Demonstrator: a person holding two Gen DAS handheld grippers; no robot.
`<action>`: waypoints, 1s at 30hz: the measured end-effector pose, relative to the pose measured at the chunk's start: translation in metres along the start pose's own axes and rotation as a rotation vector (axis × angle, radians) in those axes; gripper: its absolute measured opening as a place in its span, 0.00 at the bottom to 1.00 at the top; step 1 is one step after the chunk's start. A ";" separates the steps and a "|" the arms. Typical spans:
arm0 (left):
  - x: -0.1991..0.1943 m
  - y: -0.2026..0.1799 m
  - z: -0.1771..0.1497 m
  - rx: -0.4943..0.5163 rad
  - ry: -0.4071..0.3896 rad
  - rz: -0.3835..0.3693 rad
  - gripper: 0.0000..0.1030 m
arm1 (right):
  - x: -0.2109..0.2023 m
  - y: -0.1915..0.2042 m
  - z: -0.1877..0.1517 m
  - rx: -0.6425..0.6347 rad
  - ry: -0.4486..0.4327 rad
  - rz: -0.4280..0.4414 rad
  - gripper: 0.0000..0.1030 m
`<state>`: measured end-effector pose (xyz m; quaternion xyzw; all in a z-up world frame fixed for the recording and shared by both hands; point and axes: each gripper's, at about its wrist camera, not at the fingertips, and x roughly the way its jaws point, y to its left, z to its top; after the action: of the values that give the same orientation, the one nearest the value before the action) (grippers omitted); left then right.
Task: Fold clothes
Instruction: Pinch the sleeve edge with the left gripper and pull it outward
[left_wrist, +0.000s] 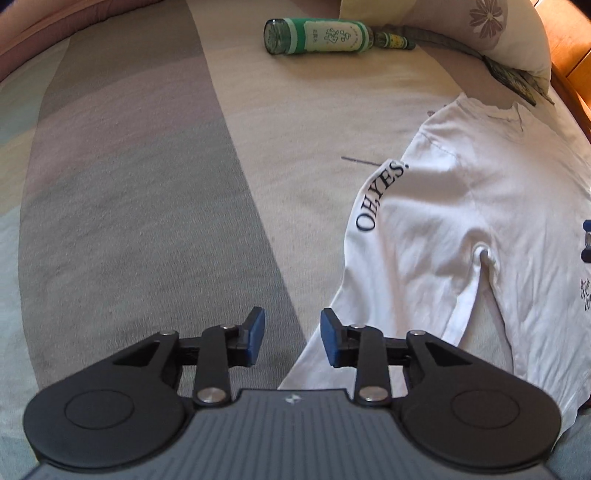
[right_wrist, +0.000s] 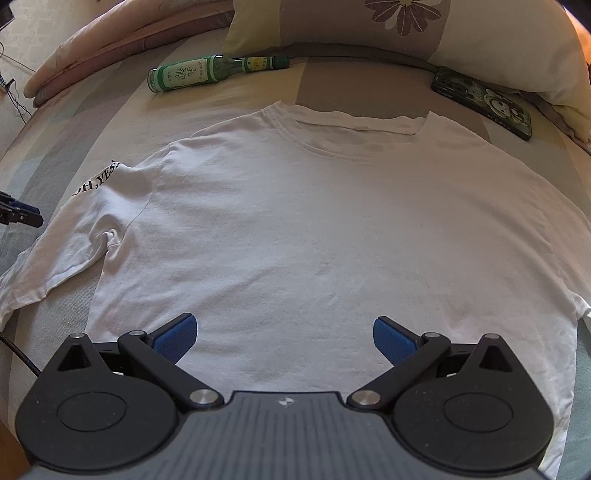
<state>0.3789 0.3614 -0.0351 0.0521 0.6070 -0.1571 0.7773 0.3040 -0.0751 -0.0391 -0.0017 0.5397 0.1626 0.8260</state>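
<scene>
A white long-sleeved T-shirt (right_wrist: 314, 229) lies flat on the bed, collar away from me, with "OH,YES!" printed on its left sleeve (left_wrist: 380, 195). My right gripper (right_wrist: 284, 339) hovers open over the shirt's lower middle, nothing between its blue pads. In the left wrist view my left gripper (left_wrist: 291, 338) is open above the cuff end of that left sleeve (left_wrist: 317, 354), with bedsheet under its left finger. The left gripper's tips (right_wrist: 22, 214) also show at the left edge of the right wrist view, beside the sleeve.
A green glass bottle (right_wrist: 207, 72) lies on its side on the striped bedsheet (left_wrist: 140, 206) beyond the collar. A phone in a green cartoon case (right_wrist: 484, 101) rests near the flowered pillow (right_wrist: 406, 26) at the back right. A pink blanket edge (right_wrist: 92, 48) runs along the far left.
</scene>
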 end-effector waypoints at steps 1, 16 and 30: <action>0.000 0.001 -0.009 0.001 0.020 0.001 0.35 | 0.000 0.000 0.001 -0.002 0.000 0.002 1.00; -0.012 -0.003 -0.039 0.058 0.020 0.145 0.00 | 0.002 0.016 0.010 -0.086 0.003 0.011 1.00; -0.039 0.056 -0.082 -0.206 0.032 0.237 0.35 | 0.001 0.017 0.004 -0.089 0.016 0.017 1.00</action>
<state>0.3118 0.4441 -0.0255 0.0458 0.6217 -0.0001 0.7819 0.3038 -0.0581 -0.0357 -0.0351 0.5384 0.1935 0.8194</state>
